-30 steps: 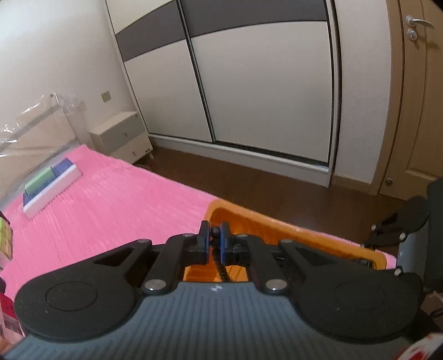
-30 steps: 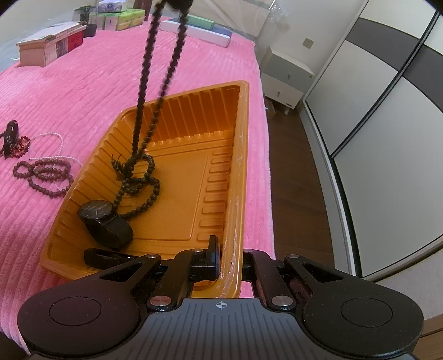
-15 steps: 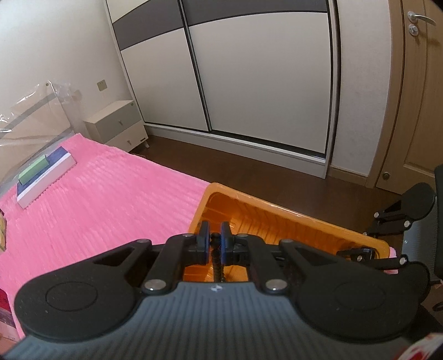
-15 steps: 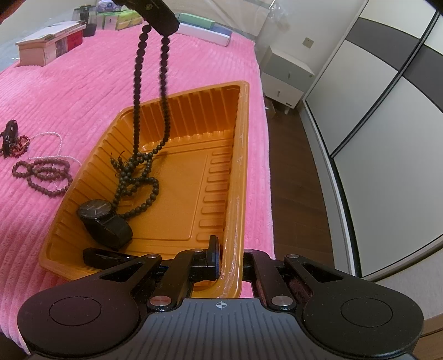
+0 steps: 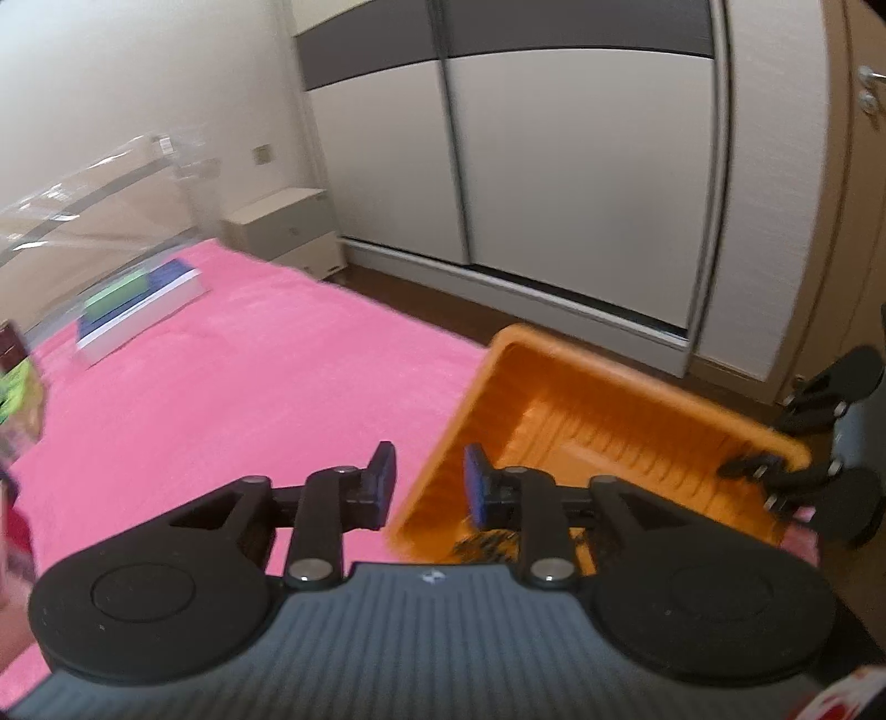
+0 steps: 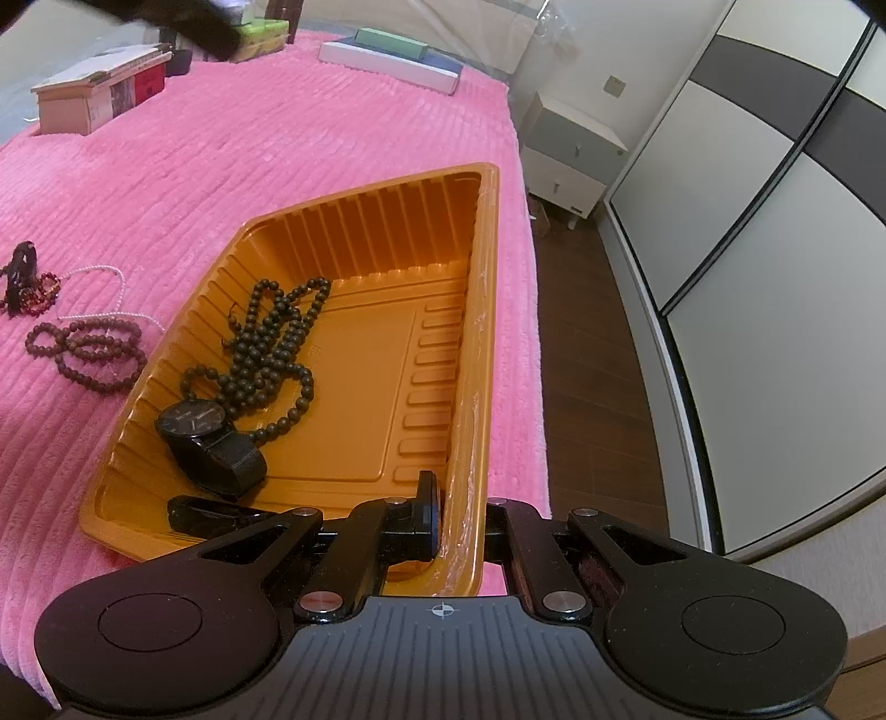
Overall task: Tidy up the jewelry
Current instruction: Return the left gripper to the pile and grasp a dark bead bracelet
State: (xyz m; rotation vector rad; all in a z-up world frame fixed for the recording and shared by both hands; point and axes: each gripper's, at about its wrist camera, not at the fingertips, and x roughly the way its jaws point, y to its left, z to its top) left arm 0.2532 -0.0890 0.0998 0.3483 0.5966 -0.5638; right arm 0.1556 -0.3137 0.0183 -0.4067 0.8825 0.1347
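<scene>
An orange tray [image 6: 476, 310] lies on the pink bedcover near its right edge. My right gripper [image 6: 459, 515] is shut on the tray's near right rim. In the tray lie a black bead necklace [image 6: 266, 354], a black watch [image 6: 205, 437] and a flat black piece [image 6: 205, 512]. My left gripper [image 5: 429, 479] hovers over the tray's [image 5: 609, 399] corner, jaws opening, nothing between them; in the right wrist view it is a dark blur [image 6: 183, 27] at the top left. A brown bead bracelet [image 6: 83, 349], a white pearl string [image 6: 99, 274] and a dark red bracelet [image 6: 27, 285] lie left of the tray.
Boxes [image 6: 99, 94] and a white flat box with a green one on it [image 6: 393, 58] sit at the bed's far side. A bedside cabinet [image 6: 570, 160] and sliding wardrobe doors [image 6: 747, 221] stand past the bed's edge, with wooden floor between.
The black necklace hung from my left gripper over the tray; now it lies loose in the tray. The left gripper has opened and swung away to the left. My right gripper kept still.
</scene>
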